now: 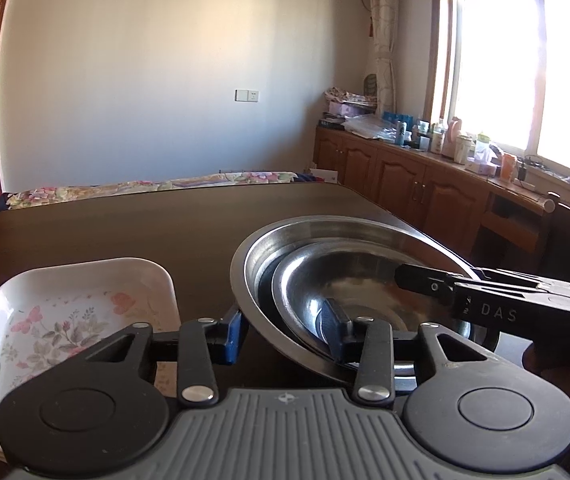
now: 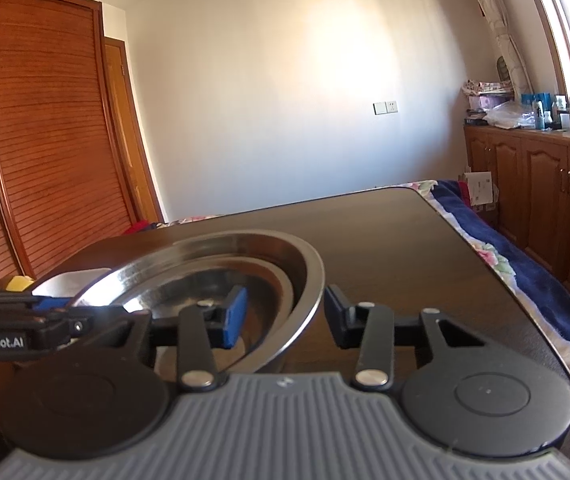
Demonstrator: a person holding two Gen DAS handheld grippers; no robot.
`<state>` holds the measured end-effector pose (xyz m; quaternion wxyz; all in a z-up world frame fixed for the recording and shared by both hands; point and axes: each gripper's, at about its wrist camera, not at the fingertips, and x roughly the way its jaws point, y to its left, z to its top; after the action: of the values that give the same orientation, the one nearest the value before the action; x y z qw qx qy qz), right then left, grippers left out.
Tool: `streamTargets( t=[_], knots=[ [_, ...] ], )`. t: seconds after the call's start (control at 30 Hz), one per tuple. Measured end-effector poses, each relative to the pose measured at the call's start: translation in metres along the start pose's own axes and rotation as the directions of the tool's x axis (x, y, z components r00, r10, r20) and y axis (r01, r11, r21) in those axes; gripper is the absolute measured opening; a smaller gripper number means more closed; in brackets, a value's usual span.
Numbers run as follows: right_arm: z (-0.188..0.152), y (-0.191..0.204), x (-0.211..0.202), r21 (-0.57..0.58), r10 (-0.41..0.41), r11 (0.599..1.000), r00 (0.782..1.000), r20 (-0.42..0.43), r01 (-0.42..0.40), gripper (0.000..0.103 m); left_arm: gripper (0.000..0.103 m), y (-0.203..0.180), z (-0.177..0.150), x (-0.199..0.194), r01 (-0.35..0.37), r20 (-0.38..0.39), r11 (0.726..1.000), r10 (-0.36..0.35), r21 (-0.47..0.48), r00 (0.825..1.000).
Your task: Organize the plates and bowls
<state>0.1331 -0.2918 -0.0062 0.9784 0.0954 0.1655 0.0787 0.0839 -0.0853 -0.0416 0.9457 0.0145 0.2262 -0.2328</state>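
Note:
Two steel bowls sit nested on the dark table: a large bowl (image 1: pixel 257 256) (image 2: pixel 309 272) with a smaller bowl (image 1: pixel 365 292) (image 2: pixel 269 276) inside it. A white square dish (image 1: pixel 65 320) with a floral print lies just left of them. My left gripper (image 1: pixel 285 330) is open and straddles the near rims, one blue pad outside the large bowl and the other inside the smaller bowl. My right gripper (image 2: pixel 285 318) (image 1: pixel 429 286) is open too, astride the large bowl's right wall, with its left pad inside. The left gripper (image 2: pixel 45 312) reaches in from the left.
The dark table (image 2: pixel 425 248) stretches away beyond the bowls. A flowered bedcover (image 1: pixel 145 188) lies past its far edge. Wooden cabinets (image 1: pixel 425 180) crowded with bottles run under the window on the right. A slatted wardrobe (image 2: pixel 45 140) stands on the left.

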Motion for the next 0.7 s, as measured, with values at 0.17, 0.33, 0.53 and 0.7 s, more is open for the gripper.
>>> streamTargets(
  t=[0.17,0.33,0.53,0.7],
  knots=[
    [-0.001,0.004,-0.001,0.018,0.027,0.999,1.0,0.0,-0.027,0.037,0.043,-0.002,-0.002,-0.003,0.001,-0.005,1.0,-0.001,0.004,1.0],
    [0.003,0.008,-0.005,0.022,0.047,0.999,0.999,0.013,-0.047,0.036,0.043,0.005,0.001,-0.011,0.003,0.0,1.0,-0.003,-0.021,1.0],
    [0.015,0.019,-0.007,-0.019,0.052,0.999,0.998,0.037,-0.051,0.036,0.043,0.009,0.01,-0.022,0.0,0.025,1.0,0.0,-0.022,1.0],
    [0.022,0.026,-0.002,-0.042,0.073,0.997,0.996,0.045,-0.071,0.036,0.043,0.016,0.019,-0.026,-0.051,0.014,0.999,0.052,-0.003,0.999]
  ],
)
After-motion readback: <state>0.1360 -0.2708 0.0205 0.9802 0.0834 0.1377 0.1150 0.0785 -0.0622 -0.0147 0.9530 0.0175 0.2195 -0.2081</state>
